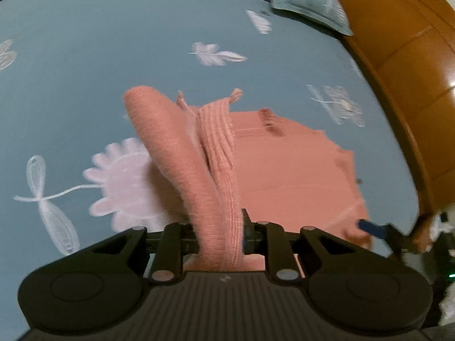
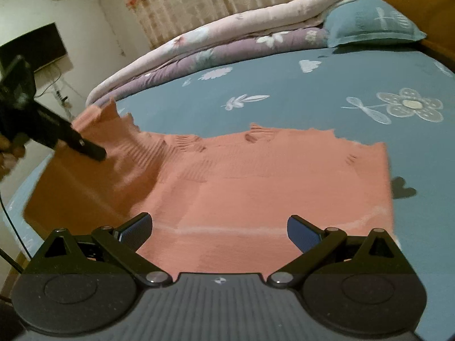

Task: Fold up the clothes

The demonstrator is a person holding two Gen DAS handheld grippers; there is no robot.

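Left gripper (image 1: pixel 219 227) jaws pinch pink sweater (image 1: pixel 284 164) sleeve, lifted. Right gripper (image 2: pixel 219 227) jaws spread, empty. Best: lay sleeve flat across body, no bunching on bed (image 2: pixel 284 91).

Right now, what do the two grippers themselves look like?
Both match: the left gripper and right gripper have a ribbed dark grey body, matte black linkage arms with silver pivot pins, round black side discs and a small white logo. The right's fingers carry blue textured pads.

A bed (image 2: pixel 284 85) with a blue sheet printed with white flowers carries a salmon-pink knitted garment (image 2: pixel 256 176), spread mostly flat. A blue pillow (image 2: pixel 366 25) and a folded quilt (image 2: pixel 216 42) lie along its far edge.
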